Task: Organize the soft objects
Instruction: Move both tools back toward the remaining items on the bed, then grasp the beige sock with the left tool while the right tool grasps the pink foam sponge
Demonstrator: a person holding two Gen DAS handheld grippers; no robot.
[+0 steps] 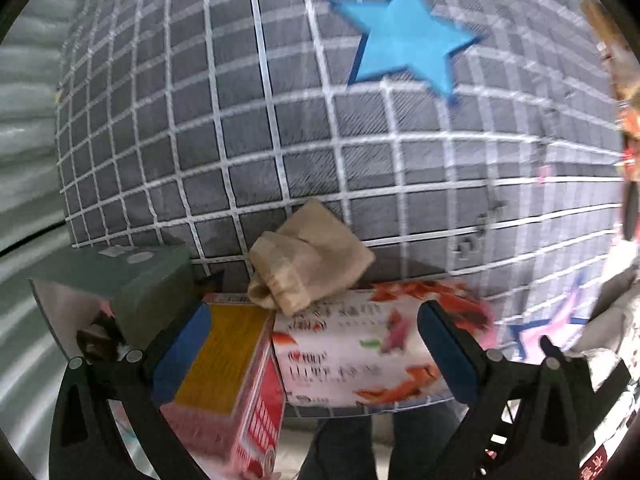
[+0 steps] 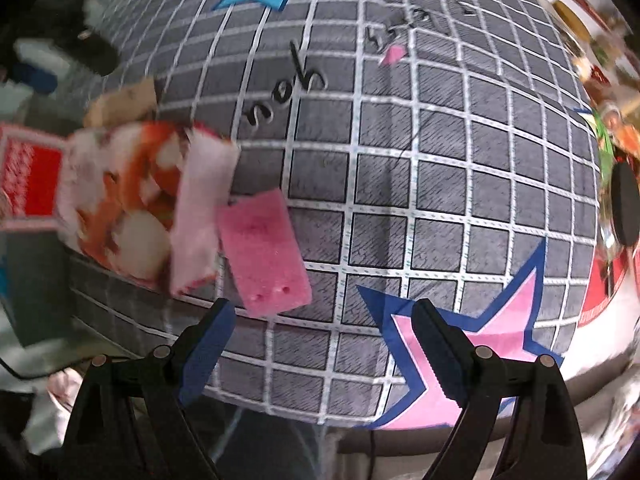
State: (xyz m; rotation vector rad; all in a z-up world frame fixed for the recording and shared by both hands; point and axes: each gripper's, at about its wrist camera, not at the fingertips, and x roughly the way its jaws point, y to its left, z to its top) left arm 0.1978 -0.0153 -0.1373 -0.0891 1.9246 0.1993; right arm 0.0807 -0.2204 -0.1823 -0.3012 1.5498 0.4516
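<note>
In the left wrist view a beige cloth pouch (image 1: 308, 256) lies crumpled on the grey checked bedsheet (image 1: 280, 120), partly over a white packet with red pictures (image 1: 360, 348). My left gripper (image 1: 316, 350) hangs open above that packet and a yellow and red box (image 1: 232, 360), gripping nothing. In the right wrist view a pink sponge (image 2: 264, 252) lies flat on the sheet beside a pale pink cloth strip (image 2: 200, 216). My right gripper (image 2: 324, 350) is open and empty, just on the near side of the sponge. The beige pouch (image 2: 124, 100) shows blurred at far left.
A grey-green box (image 1: 132, 280) sits left of the yellow box. An orange and white packet (image 2: 120, 200) and a red box (image 2: 28, 180) lie left of the sponge. Blue star (image 1: 404, 36) and pink star (image 2: 480, 340) prints mark the sheet. Cluttered items line the right edge.
</note>
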